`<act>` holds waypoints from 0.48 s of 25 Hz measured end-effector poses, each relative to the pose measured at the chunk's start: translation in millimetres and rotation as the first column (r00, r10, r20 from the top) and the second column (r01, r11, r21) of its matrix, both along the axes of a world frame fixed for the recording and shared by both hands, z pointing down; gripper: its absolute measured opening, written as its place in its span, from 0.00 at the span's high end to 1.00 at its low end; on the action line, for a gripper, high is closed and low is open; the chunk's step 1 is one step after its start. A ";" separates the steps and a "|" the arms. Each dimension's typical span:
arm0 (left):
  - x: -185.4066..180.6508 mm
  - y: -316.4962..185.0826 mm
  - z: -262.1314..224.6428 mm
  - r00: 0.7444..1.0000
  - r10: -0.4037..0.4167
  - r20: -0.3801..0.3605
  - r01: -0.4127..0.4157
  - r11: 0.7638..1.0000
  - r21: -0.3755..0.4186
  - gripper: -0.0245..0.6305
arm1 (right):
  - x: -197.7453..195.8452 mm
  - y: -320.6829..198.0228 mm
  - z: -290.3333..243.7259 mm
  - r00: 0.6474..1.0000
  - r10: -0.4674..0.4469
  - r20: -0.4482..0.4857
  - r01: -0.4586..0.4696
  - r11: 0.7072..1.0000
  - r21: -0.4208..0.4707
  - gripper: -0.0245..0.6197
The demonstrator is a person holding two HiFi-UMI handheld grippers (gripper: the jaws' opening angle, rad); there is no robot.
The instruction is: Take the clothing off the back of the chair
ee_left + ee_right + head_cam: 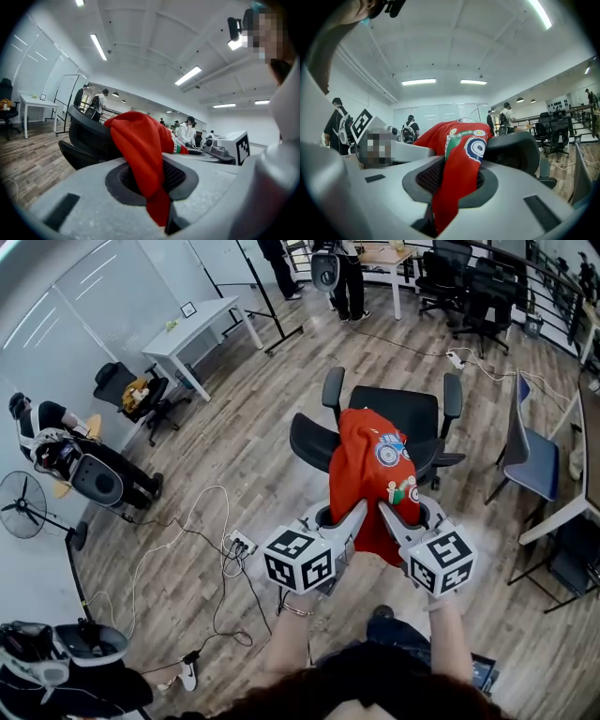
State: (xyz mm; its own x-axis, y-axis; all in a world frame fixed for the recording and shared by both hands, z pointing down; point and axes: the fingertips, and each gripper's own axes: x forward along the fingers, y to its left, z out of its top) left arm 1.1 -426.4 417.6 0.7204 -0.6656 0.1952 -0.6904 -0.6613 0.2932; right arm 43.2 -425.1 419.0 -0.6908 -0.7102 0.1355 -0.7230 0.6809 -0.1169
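Seen from above, a black office chair point(398, 411) with armrests stands on a wooden floor point(234, 456). A red garment point(367, 465) with round cartoon patches hangs over the top of its backrest and down the near side. A person's two arms reach toward it from the bottom edge, each holding a grey tool with a marker cube. The left hand-held gripper point(352, 518) is clenched on the garment's lower left edge; in its own view point(159, 197) a fold of red cloth is pinched between the jaws. The right hand-held gripper point(392, 518) grasps the lower right edge just beside it, with patched red fabric clamped between its jaws point(447, 197). A blue chair point(532, 460) stands well apart at the right.
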 end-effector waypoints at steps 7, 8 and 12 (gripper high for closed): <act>0.0 19.2 -20.4 1.000 0.023 -0.004 -0.023 0.999 0.049 0.86 | -1.4 17.6 -20.1 1.000 0.010 -0.016 -0.009 0.998 0.055 0.85; 0.6 21.9 -22.7 1.000 0.026 -0.003 -0.025 0.998 0.055 0.86 | -1.0 20.1 -22.2 1.000 0.012 -0.017 -0.011 0.998 0.061 0.85; 3.8 32.7 -28.4 0.999 0.034 0.005 -0.035 0.996 0.076 0.86 | 1.7 30.6 -27.3 1.000 0.013 -0.015 -0.012 0.997 0.078 0.85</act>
State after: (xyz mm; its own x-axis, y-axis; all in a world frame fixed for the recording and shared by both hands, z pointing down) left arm 4.8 -393.6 389.2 0.7425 -0.6533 0.1477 -0.6678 -0.7052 0.2380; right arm 44.9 -394.6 391.7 -0.6802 -0.7275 0.0897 -0.7327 0.6786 -0.0525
